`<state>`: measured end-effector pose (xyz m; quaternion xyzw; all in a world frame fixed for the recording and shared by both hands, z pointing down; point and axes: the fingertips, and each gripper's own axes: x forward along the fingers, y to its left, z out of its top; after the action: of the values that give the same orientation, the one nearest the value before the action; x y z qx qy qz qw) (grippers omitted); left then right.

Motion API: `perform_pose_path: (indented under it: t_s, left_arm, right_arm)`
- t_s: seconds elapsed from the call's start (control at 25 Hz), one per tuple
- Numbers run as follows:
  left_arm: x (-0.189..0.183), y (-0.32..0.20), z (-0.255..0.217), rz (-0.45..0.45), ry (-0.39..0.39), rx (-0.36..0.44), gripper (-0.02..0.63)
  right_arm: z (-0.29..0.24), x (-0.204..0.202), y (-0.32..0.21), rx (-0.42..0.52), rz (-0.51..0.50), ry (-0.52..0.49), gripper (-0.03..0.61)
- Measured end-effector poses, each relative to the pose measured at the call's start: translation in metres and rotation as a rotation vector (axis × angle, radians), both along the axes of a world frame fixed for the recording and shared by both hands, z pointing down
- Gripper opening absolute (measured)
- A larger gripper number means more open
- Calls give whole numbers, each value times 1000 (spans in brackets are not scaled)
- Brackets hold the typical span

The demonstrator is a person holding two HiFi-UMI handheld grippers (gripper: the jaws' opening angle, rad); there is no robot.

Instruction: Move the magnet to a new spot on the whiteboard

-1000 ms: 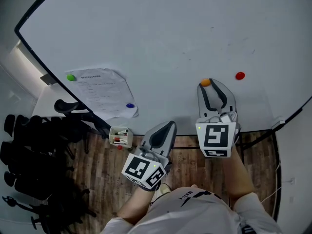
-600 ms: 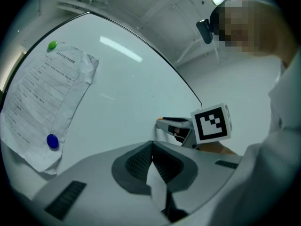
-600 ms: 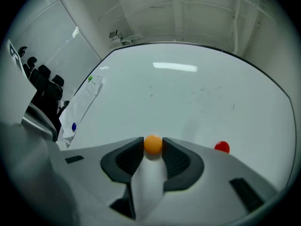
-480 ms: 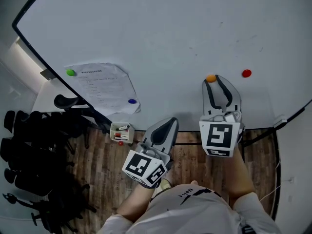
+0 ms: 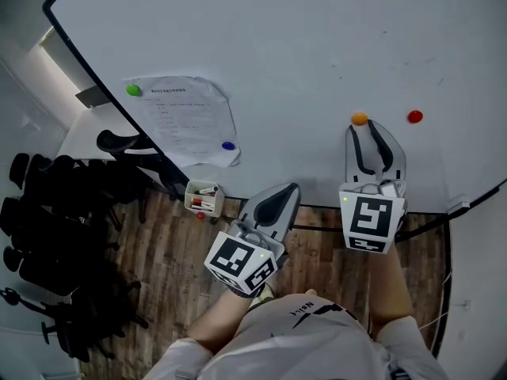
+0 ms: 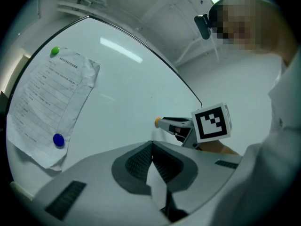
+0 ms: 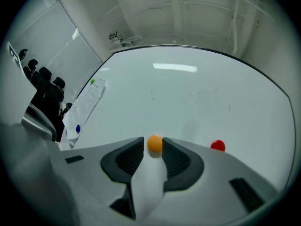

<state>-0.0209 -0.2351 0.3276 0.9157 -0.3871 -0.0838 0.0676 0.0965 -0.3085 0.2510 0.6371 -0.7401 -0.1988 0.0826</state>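
Whiteboard [image 5: 261, 46]: large white board that fills the upper part of the head view; both gripper views look at its face.
Right hand-held gripper [image 5: 365, 127]: jaws drawn narrow, their tips closed on the orange magnet, with a dark ribbed pad against each side of it.
Orange magnet [image 7: 154, 143]: small round disc clamped between the right jaw tips, at the face of the whiteboard in its lower right part.
Red magnet [image 7: 217, 145]: round disc on the board, near the orange magnet on its right, apart from the jaws.
Left hand-held gripper [image 6: 151, 145]: jaws fully together, the ribbed pads meeting at the tips with nothing between them; in the head view it lies below the board's lower edge, well apart from the orange magnet.
Paper sheet [image 5: 190, 117]: crumpled printed page on the left part of the board.
Green magnet [image 5: 133, 90]: on the sheet's upper left corner.
Blue magnet [image 5: 229, 145]: on the sheet near its lower right corner.
Small box [image 5: 203, 198]: holds markers, just below the sheet.
Floor [image 5: 150, 275]: wooden boards, with dark chairs [image 5: 55, 236] at the left.
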Motion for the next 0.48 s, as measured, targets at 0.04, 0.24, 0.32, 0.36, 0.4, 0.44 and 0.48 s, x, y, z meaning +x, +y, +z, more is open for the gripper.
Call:
perform_pose_path:
  t_s: [0.04, 0.24, 0.32, 0.36, 0.4, 0.44, 0.48]
  left_arm:
    - [0, 2, 0, -2, -1, 2, 11]
    - [0, 10, -4, -6, -2, 8, 11]
    - [0, 12, -6, -9, -4, 10, 11]
    - [0, 14, -7, -10, -7, 11, 11]
    - [0, 15, -7, -11, -10, 11, 11]
    - [0, 17, -8, -13, -12, 11, 11]
    - [0, 18, -8, -15, -14, 12, 11]
  right_arm:
    - [0, 0, 1, 2, -1, 0, 127]
    - [-2, -2, 9, 8, -15, -9, 127]
    - [-3, -3, 14, 7, -30, -21, 127]
    - [-2, -4, 16, 5, -40, -30, 127]
    - [-2, -6, 20, 3, -52, -41, 127]
    - [-1, -7, 23, 1, -64, -54, 122]
    - [1, -8, 27, -2, -78, -68, 107]
